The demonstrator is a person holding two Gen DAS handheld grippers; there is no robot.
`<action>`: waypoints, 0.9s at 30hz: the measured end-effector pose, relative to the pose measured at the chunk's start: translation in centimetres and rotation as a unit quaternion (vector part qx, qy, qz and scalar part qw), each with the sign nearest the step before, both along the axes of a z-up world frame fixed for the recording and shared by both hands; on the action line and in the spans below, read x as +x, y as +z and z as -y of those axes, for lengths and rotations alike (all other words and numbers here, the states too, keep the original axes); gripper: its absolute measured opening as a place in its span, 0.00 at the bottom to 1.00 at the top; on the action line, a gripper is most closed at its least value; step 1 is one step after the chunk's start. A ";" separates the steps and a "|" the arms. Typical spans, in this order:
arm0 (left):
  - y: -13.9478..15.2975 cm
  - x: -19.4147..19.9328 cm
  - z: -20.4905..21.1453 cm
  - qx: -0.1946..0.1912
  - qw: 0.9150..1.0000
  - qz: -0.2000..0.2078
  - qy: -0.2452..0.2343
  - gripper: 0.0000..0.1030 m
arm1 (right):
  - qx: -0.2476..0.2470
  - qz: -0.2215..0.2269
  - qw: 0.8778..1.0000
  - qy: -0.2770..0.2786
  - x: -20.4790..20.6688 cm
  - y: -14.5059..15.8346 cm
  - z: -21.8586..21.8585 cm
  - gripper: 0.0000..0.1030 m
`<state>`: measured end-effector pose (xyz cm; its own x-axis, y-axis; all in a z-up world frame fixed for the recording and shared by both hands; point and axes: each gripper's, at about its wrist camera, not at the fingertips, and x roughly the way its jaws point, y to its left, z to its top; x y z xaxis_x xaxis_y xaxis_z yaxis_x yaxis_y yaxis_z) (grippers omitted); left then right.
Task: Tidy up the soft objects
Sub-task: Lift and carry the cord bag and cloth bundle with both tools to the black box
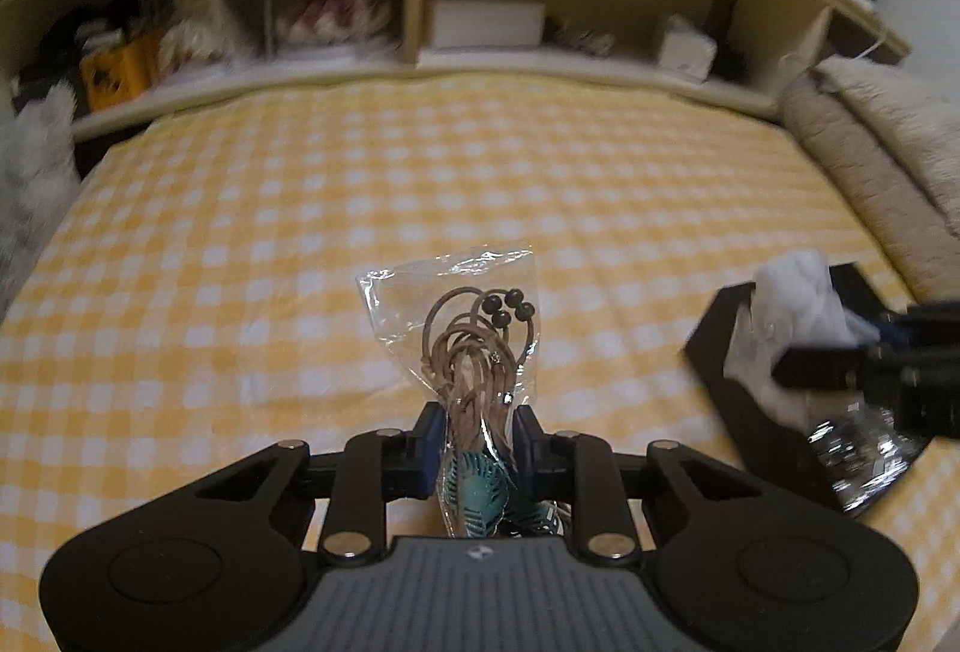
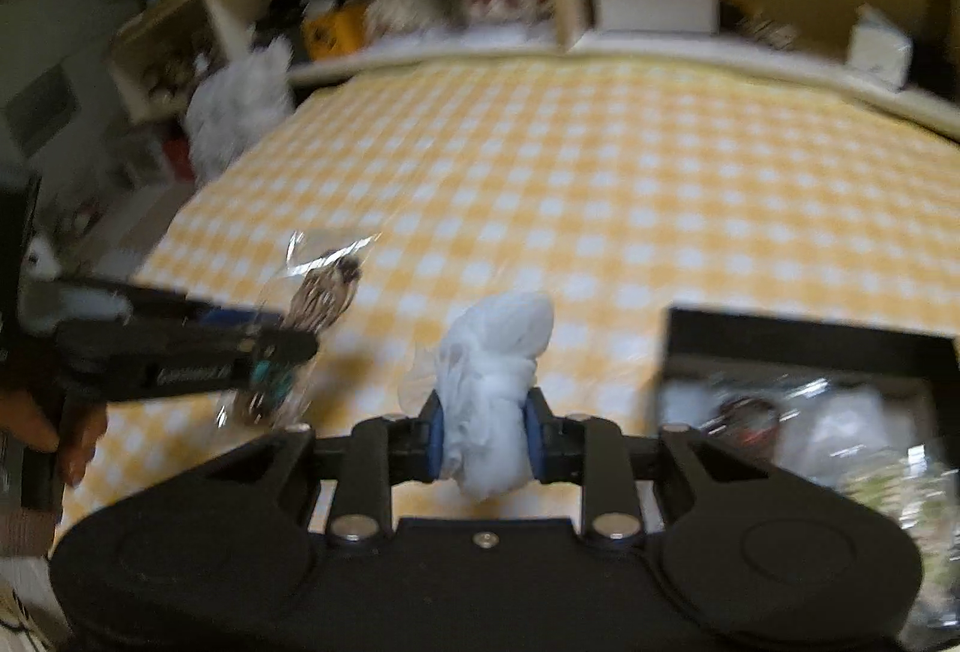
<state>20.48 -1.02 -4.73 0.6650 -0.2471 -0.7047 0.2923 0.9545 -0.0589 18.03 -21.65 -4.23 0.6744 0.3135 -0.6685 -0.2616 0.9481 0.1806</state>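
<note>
Left gripper (image 1: 474,448) clamps a clear plastic bag of brown cord loops (image 1: 474,334); right gripper (image 2: 485,445) clamps a white soft bundle (image 2: 495,388). Both are mid-transfer, beside the black open box (image 2: 804,343); placing comes next.

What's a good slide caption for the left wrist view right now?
Left gripper clamps a clear bag of hair ties above the yellow checked bedspread.

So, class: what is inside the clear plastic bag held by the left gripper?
Inside the clear plastic bag: looped tan cords with dark beads. The left gripper covers the bag's lower part.
</note>
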 end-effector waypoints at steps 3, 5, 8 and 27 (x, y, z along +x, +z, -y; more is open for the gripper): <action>1.8 -0.7 1.1 -0.010 1.000 0.018 -0.018 0.25 | 0.002 0.029 0.999 -0.022 -0.6 2.0 2.0 0.26; 2.8 -0.9 2.1 -0.016 0.999 0.027 -0.026 0.25 | 0.004 0.043 0.998 -0.035 -0.9 3.0 3.1 0.26; 3.6 -1.5 4.1 -0.032 0.998 0.031 -0.043 0.25 | 0.000 0.057 0.997 -0.054 -1.5 4.1 5.0 0.26; -2.9 -0.5 19.2 -0.090 0.991 -0.062 -0.074 0.25 | 0.030 0.031 0.988 -0.148 -2.8 3.3 15.4 0.27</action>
